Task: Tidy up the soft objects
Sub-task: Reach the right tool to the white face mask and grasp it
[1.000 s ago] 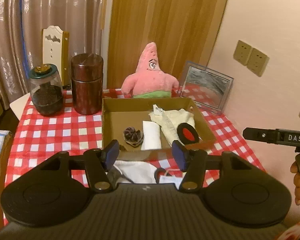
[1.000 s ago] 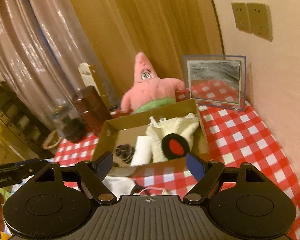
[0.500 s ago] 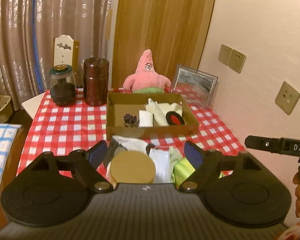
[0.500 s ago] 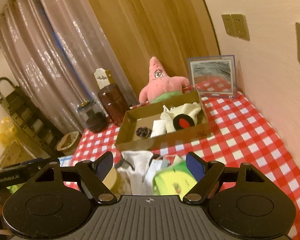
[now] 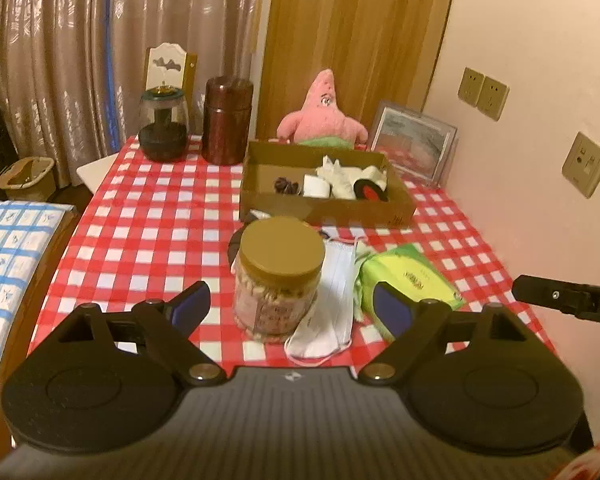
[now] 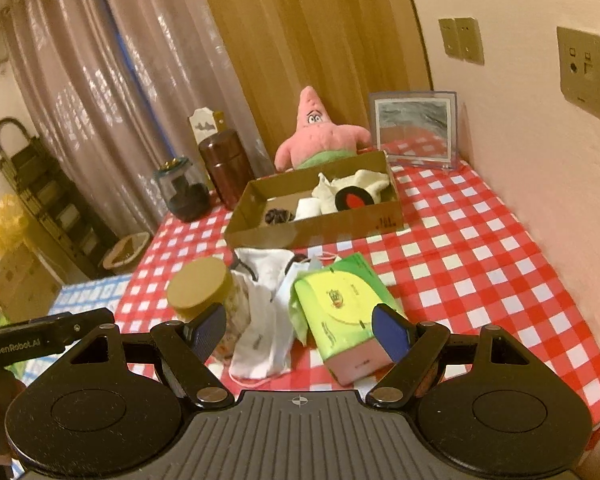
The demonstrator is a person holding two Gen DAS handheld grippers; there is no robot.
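Left gripper: fingers spread, just opened wider, nothing pinched. Right gripper: fingers spread, empty. White face masks lie on the checked surface between jar and green tissue pack, near the cardboard box.

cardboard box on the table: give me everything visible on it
The box is a shallow open-topped tray of plain brown cardboard, with small dark print at one front corner. It sits flat on the checked tablecloth, its far wall in front of the pink plush. Inside lie a dark scrunchie, a white roll, cream cloth and a black disc with a red centre. Neither gripper touches it.
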